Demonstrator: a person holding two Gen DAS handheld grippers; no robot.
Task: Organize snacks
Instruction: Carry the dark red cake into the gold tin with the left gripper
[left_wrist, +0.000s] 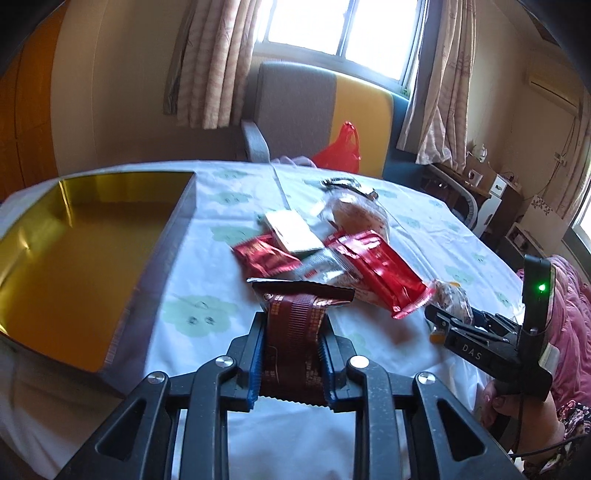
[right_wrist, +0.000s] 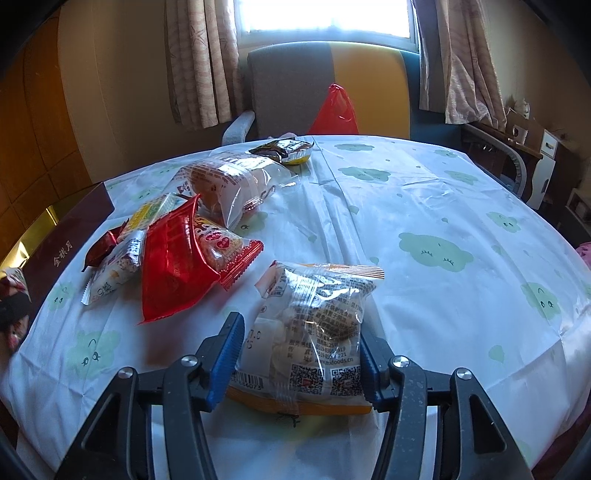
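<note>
My left gripper (left_wrist: 291, 334) is shut on a dark brown snack packet (left_wrist: 295, 332) and holds it above the table, right of the open gold-lined box (left_wrist: 74, 258). My right gripper (right_wrist: 301, 334) has its jaws around a clear packet with an orange edge (right_wrist: 317, 332) that lies on the cloth; whether the pads press it is unclear. It also shows in the left wrist view (left_wrist: 448, 314). A pile of snacks lies mid-table: red packets (left_wrist: 373, 269), a white packet (left_wrist: 295, 232) and a clear bread bag (left_wrist: 354, 214). The box's brown outer wall (right_wrist: 62, 251) shows at left.
The table has a white cloth with green clouds (right_wrist: 436, 254). A small dark and yellow packet (right_wrist: 288, 149) lies at the far edge. A grey and yellow chair (left_wrist: 317, 110) with a red plastic bag (left_wrist: 341, 147) stands behind the table. Shelves stand at right.
</note>
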